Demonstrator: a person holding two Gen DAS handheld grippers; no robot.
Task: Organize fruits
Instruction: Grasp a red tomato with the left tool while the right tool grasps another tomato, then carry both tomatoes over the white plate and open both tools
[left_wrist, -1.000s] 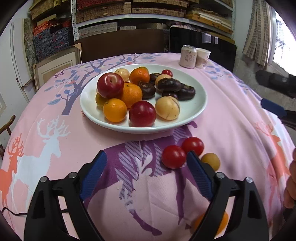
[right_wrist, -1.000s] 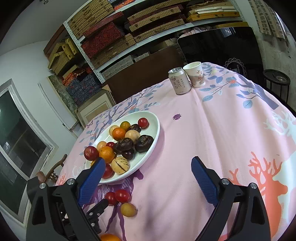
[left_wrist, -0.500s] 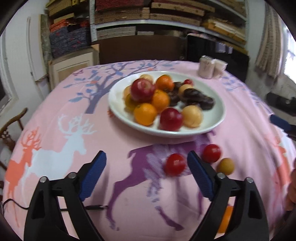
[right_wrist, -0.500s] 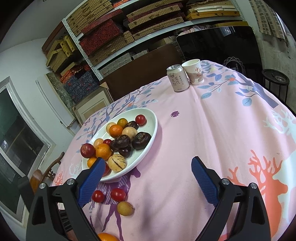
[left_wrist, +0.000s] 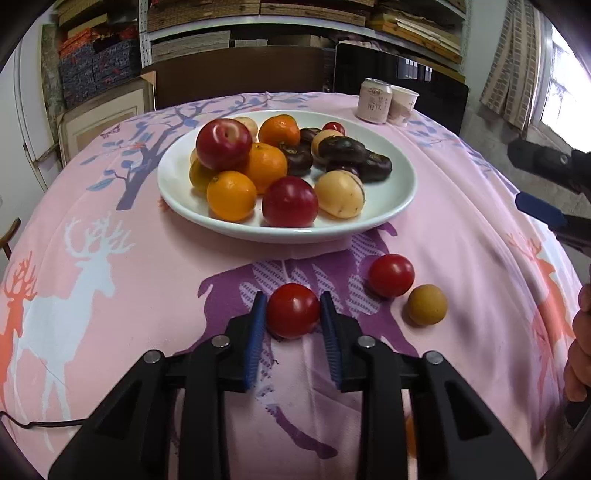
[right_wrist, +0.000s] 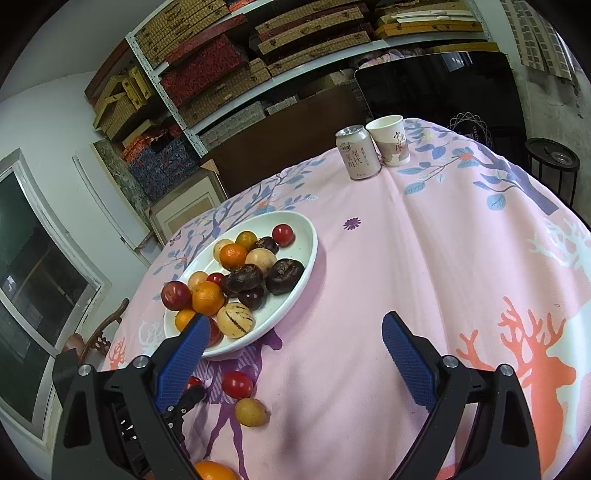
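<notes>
My left gripper (left_wrist: 293, 321) clamps a red cherry tomato (left_wrist: 293, 310) on the pink tablecloth (left_wrist: 147, 266), just in front of the white plate (left_wrist: 399, 195) of fruit. A second tomato (left_wrist: 391, 275) and a yellow fruit (left_wrist: 427, 304) lie beside it. My right gripper (right_wrist: 291, 347) hangs spread wide, empty.

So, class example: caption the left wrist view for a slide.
Left gripper shut on a red tomato on the pink tablecloth, before a white plate of fruit.

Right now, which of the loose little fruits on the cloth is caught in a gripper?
The red tomato nearest the camera, clamped in the left gripper; the other tomato and yellow fruit lie free.
</notes>
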